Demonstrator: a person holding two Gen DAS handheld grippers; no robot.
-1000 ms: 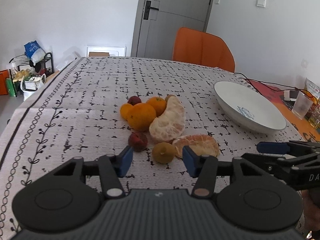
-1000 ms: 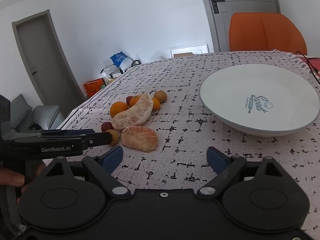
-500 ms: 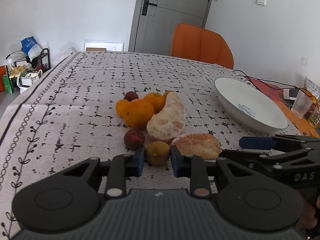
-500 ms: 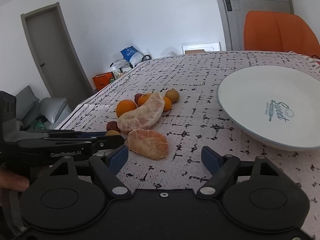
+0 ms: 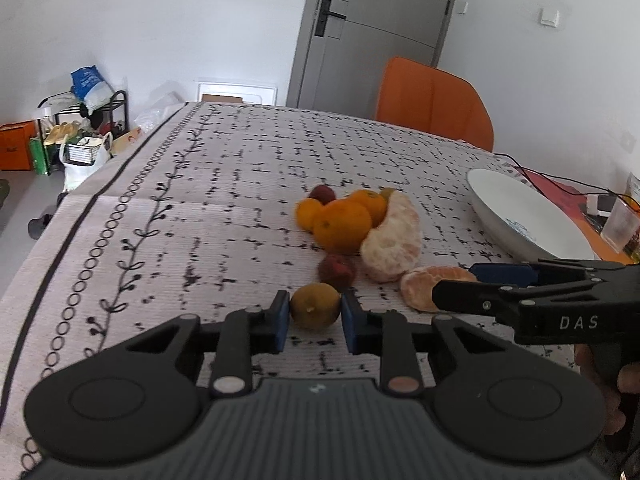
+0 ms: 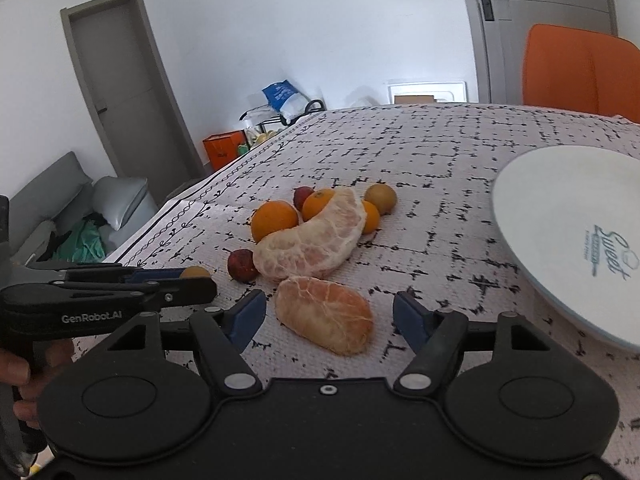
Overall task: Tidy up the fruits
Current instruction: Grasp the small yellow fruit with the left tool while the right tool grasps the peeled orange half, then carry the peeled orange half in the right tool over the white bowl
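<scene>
Closing around the peeled segment (image 6: pixel 325 314), right gripper (image 6: pixel 328 322) jaws risk crushing it; left gripper (image 5: pixel 312 322) grasps the brown fruit (image 5: pixel 315 311).

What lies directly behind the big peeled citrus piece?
Behind the big peeled citrus piece sit oranges and a dark red fruit, each partly covered; anything lower behind it stays hidden.

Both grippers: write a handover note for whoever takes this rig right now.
Left gripper: shut on the small yellow-green round fruit, which is on the patterned tablecloth.
Right gripper: jaws closing around the smaller peeled orange citrus piece, pads not touching.
Other fruits: clustered mid-table.
White ceramic plate: nothing visible on it.
Done: nothing plated.
Left: probably move every fruit to the plate.
</scene>
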